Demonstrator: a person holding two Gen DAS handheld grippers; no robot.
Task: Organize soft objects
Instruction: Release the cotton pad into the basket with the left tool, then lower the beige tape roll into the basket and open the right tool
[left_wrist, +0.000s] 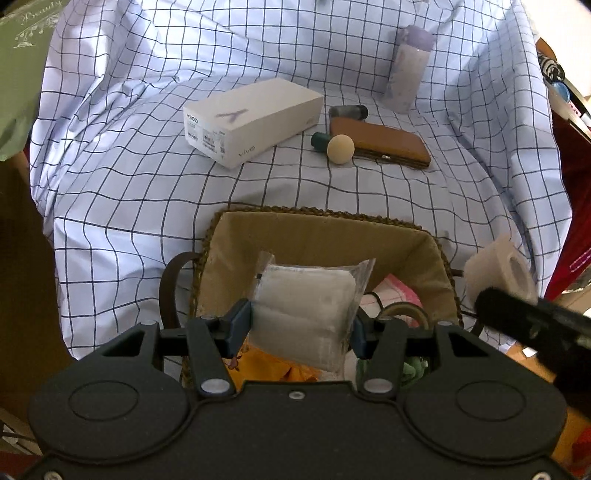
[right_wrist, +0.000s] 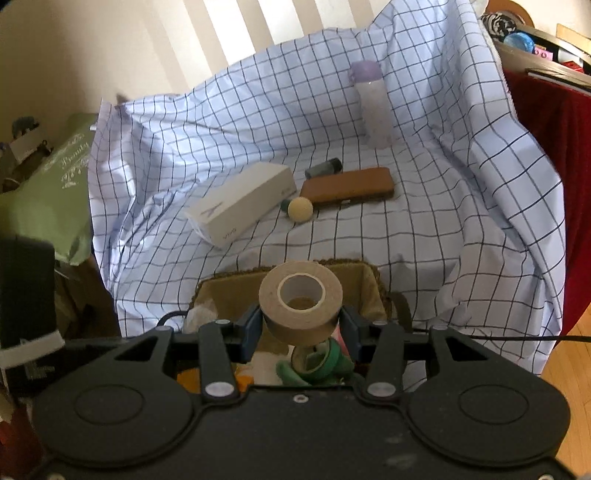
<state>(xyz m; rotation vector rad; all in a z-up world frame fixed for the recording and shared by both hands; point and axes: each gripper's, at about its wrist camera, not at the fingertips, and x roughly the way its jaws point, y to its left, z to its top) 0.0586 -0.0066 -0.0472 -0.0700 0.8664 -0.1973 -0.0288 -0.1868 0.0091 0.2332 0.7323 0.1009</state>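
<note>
My left gripper is shut on a clear plastic pack of white pads and holds it over the woven basket. My right gripper is shut on a tan tape roll and holds it above the same basket. That roll also shows at the right edge of the left wrist view. Inside the basket lie a yellow cloth, a pink cloth and green tape rolls.
On the checked sheet behind the basket lie a white phone box, a brown case, a cream ball, two small dark bottles and an upright purple-capped bottle. A green bag is at left, red cloth at right.
</note>
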